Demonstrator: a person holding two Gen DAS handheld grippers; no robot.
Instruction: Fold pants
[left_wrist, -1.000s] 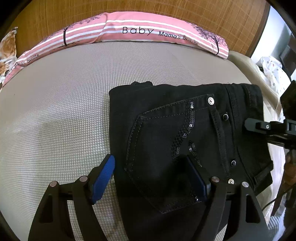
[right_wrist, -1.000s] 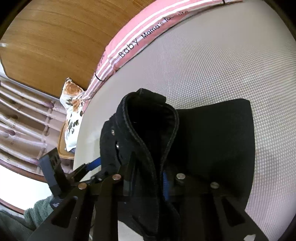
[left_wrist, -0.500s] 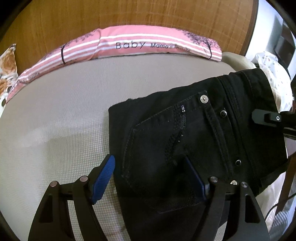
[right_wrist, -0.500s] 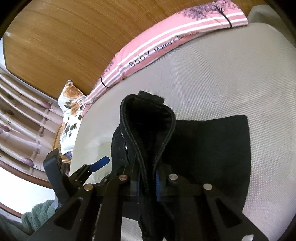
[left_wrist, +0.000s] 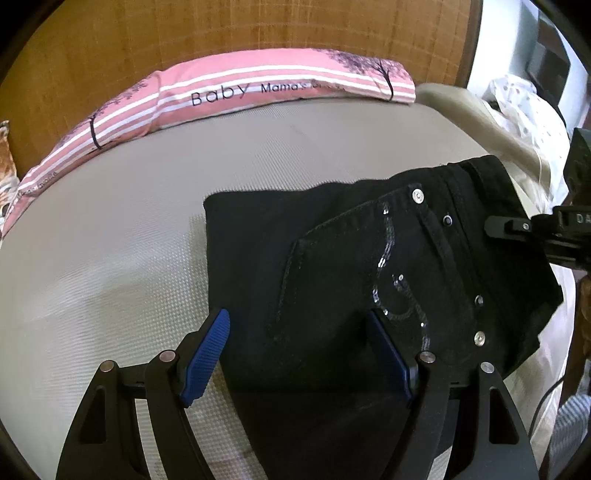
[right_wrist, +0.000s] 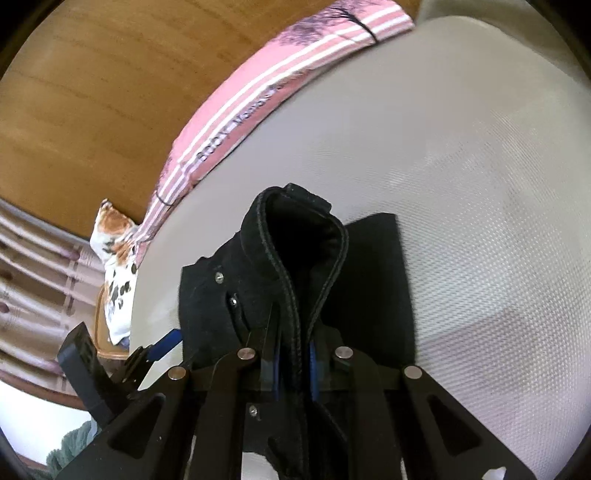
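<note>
The left gripper stands with its blue-padded jaws spread wide above the folded black denim pants, which lie on the grey woven mattress below a pink striped pillow. The right gripper has just been closing and pinches the pants' waistband between its pads.

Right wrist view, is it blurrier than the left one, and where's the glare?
Right wrist view: motion smear, the lettering on the pink pillow unreadable, the mattress washed out toward the upper right. Left wrist view: sharper, "Baby" on the pillow legible, sequins on the black pants glinting, straight edges bowed by the fisheye.
</note>
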